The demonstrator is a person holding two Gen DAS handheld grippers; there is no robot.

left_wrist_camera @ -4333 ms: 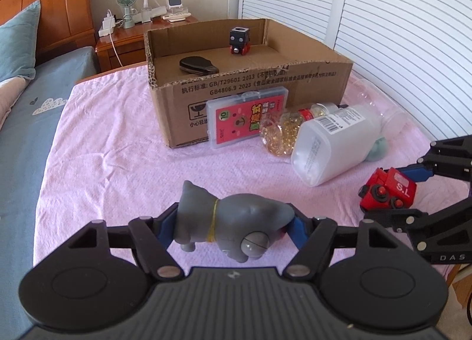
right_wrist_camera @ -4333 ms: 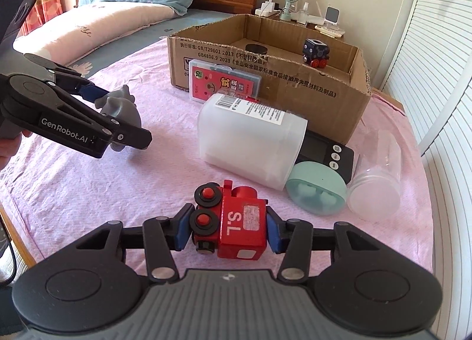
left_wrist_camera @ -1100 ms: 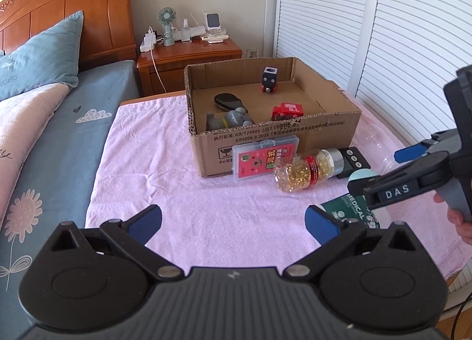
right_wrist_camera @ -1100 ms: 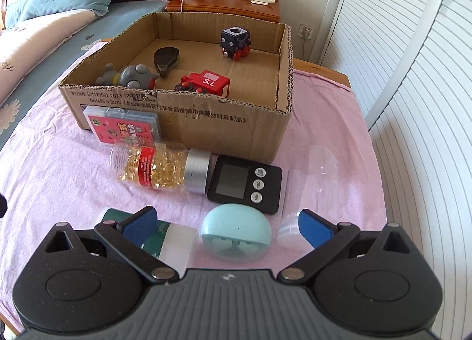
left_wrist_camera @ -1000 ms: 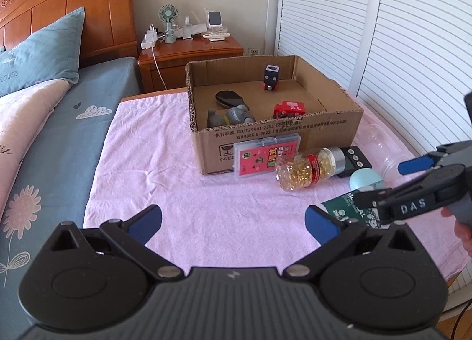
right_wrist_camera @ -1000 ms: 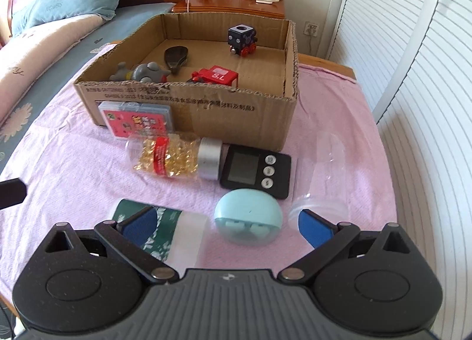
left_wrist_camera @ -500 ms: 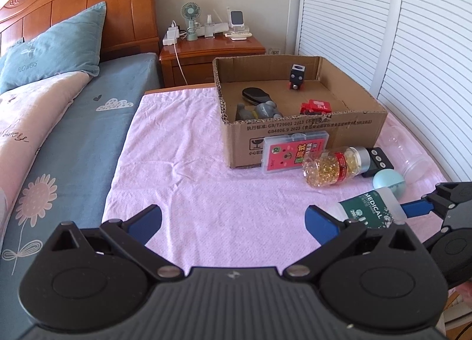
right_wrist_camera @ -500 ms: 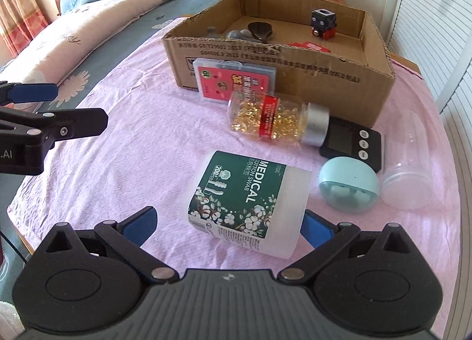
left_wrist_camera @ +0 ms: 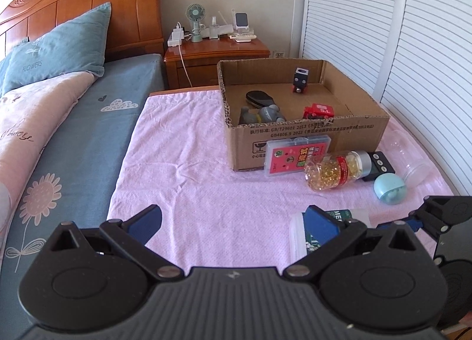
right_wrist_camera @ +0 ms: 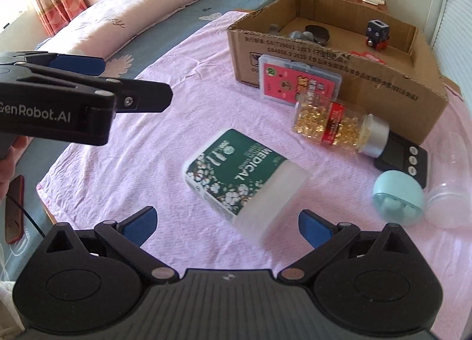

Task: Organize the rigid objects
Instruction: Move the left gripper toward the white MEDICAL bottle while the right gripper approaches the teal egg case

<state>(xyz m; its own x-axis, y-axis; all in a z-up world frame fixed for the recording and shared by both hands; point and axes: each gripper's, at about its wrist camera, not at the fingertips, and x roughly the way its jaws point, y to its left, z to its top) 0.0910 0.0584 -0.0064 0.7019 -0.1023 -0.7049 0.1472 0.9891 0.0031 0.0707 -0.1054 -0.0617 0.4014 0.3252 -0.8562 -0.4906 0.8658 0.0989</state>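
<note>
pink cloth [right_wrist_camera: 153, 163] lies bare left of swab tub [right_wrist_camera: 244, 180]; both grippers gape, empty.

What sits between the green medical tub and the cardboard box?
In the right wrist view, a bottle of golden capsules lies between the tub and the box.

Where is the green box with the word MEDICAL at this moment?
In the right wrist view the green MEDICAL box lies on its side on the pink cloth, just ahead of the open right hand-held gripper, nearer than the capsule bottle.
</note>
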